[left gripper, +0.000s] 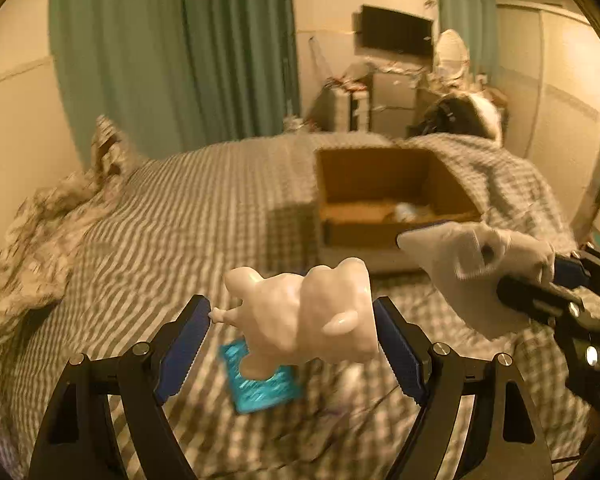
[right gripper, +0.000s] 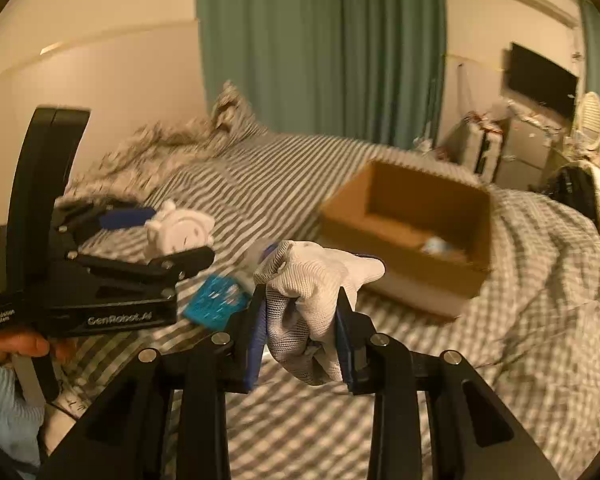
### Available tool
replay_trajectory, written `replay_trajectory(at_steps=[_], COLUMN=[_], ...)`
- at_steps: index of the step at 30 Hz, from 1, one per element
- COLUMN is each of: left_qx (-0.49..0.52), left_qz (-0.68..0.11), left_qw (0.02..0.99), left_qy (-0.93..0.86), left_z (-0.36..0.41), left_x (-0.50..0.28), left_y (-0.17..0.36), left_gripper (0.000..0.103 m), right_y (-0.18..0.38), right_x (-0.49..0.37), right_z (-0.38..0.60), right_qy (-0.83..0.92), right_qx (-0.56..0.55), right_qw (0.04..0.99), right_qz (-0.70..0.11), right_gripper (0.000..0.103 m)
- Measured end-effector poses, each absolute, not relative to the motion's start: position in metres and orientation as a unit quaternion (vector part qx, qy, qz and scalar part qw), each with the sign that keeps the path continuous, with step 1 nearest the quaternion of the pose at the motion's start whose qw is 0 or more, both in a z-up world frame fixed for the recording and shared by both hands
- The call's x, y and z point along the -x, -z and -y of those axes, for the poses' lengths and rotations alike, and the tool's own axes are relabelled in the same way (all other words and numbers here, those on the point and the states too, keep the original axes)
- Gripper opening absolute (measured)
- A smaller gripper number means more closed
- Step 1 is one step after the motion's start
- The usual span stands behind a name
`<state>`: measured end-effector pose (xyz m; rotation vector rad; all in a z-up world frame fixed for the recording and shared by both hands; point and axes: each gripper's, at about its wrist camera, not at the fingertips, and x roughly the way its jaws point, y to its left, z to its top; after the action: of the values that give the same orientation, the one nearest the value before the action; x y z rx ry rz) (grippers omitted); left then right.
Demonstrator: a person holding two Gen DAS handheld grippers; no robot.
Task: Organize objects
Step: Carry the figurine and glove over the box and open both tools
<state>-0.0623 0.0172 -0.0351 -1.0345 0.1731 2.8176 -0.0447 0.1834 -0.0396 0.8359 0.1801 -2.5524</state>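
My left gripper (left gripper: 294, 320) is shut on a cream-white toy figure (left gripper: 312, 316) and holds it above the striped bed; it also shows in the right wrist view (right gripper: 180, 232). My right gripper (right gripper: 302, 316) is shut on a white mesh glove (right gripper: 312, 300), also seen at the right of the left wrist view (left gripper: 472, 264). An open cardboard box (left gripper: 392, 196) stands on the bed ahead, with a small pale object inside (right gripper: 436, 246). A blue patterned packet (left gripper: 260, 380) lies on the bed below the toy; it also shows in the right wrist view (right gripper: 216, 304).
A rumpled blanket (left gripper: 60, 208) lies at the bed's left. Green curtains (left gripper: 172, 52) hang behind. A checked duvet (right gripper: 548, 280) bulges to the right of the box. Cluttered drawers and a wall TV (left gripper: 396, 30) stand beyond the bed.
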Motion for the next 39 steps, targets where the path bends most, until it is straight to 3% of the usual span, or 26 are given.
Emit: replay_trajectory(at_steps=[11,27,28,30,31,32,39], left_qx=[0.295,0.33,0.324,0.316,0.312,0.306,0.293], left_qz=[-0.064,-0.06,-0.057,-0.059,-0.061,-0.064,-0.058], left_qw=[0.115,0.105,0.101,0.086,0.08,0.076,0.083], left_qy=[-0.946,-0.936,-0.939,-0.943,-0.945,-0.947,-0.951], left_z=[-0.09,-0.115,-0.114,-0.116,-0.116,-0.115,-0.102], left_x=[0.146,0.248,0.249,0.247,0.245,0.242,0.209], left_y=[-0.009,0.059,0.06,0.061,0.059,0.056,0.011], left_gripper=[0.084,0.086,0.087,0.096,0.103,0.103,0.103], right_y=[-0.015,0.029,0.032,0.033,0.032,0.03,0.0], right_x=[0.12,0.241,0.243,0.241,0.241,0.239,0.208], right_z=[-0.245,-0.271,-0.272,-0.275,-0.276,-0.278,-0.282], right_qy=[0.955,0.951,0.951,0.952,0.954,0.956,0.961], right_qx=[-0.246,-0.28,-0.281,-0.277,-0.275,-0.269,-0.259], right_qw=[0.155,0.13,0.129,0.126,0.122,0.118,0.094], right_qz=[-0.052,-0.002,0.003,0.008,0.011,0.014,0.007], right_gripper=[0.03,0.033,0.035,0.051,0.067,0.073,0.074])
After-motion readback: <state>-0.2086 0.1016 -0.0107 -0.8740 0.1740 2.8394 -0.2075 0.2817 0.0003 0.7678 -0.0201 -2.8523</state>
